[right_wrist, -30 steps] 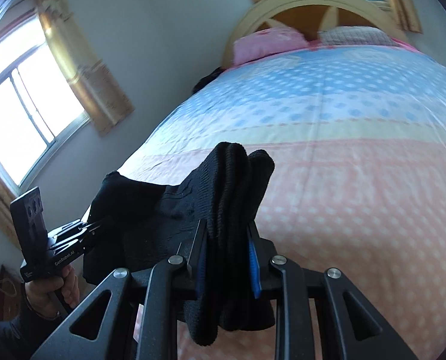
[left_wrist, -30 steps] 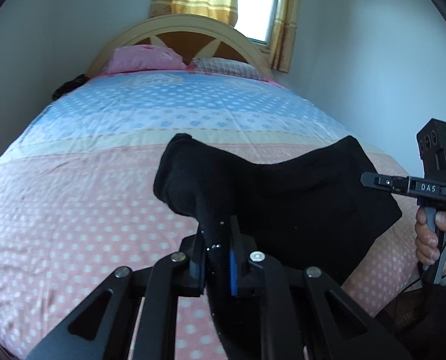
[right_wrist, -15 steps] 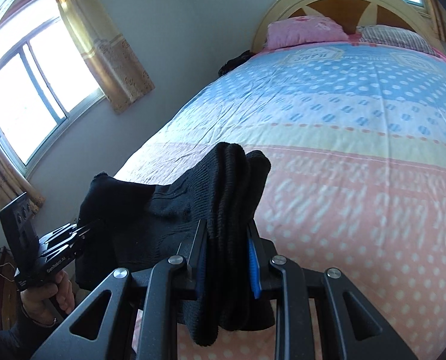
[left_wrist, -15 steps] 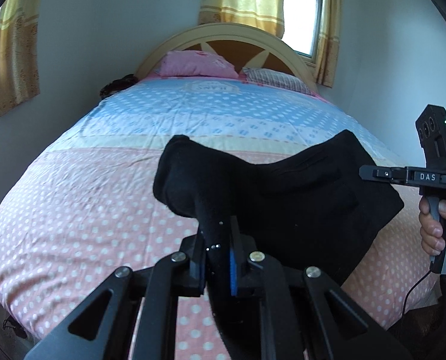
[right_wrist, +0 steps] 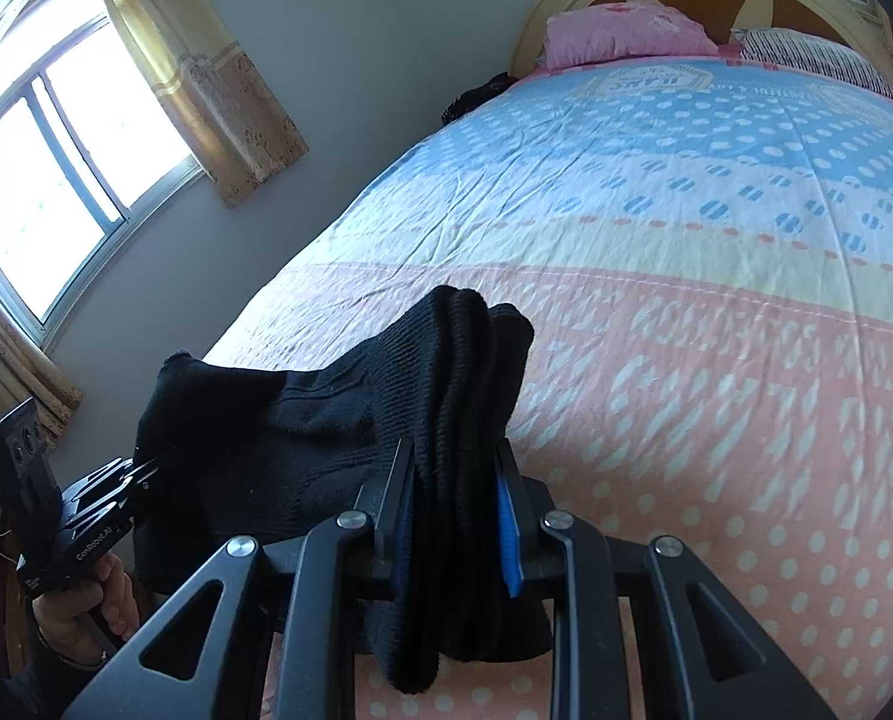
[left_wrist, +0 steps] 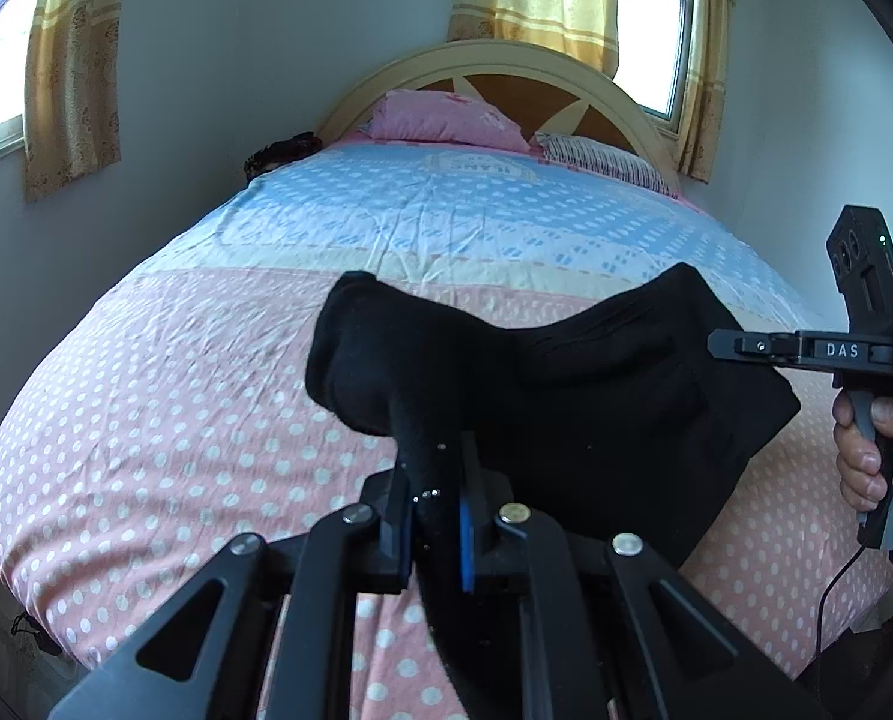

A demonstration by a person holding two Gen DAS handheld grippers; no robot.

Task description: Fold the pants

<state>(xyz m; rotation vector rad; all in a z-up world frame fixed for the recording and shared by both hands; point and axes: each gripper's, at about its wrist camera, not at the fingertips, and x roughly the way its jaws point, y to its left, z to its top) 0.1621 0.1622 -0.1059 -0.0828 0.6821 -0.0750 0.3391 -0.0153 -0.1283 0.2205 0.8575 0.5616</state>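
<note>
The black pants (left_wrist: 596, 396) hang stretched between my two grippers above the foot end of the bed. My left gripper (left_wrist: 437, 498) is shut on one bunched end of the pants. My right gripper (right_wrist: 455, 510) is shut on the other end, a thick ribbed bunch (right_wrist: 464, 360). In the left wrist view the right gripper (left_wrist: 716, 343) shows at the right with a hand on its handle. In the right wrist view the left gripper (right_wrist: 152, 471) shows at the lower left, gripping the cloth. The lower part of the pants is hidden behind the gripper frames.
The bed has a dotted pink and blue sheet (left_wrist: 206, 396) and a curved headboard (left_wrist: 506, 69). A pink pillow (left_wrist: 440, 120) and a striped pillow (left_wrist: 602, 159) lie at its head. A dark item (left_wrist: 278, 150) sits at the far left corner. Curtained windows (right_wrist: 56, 180) line the walls.
Both grippers have risen and tilted with the pants still held, so more of the bed, walls and windows shows. The grip on the cloth is unchanged.
</note>
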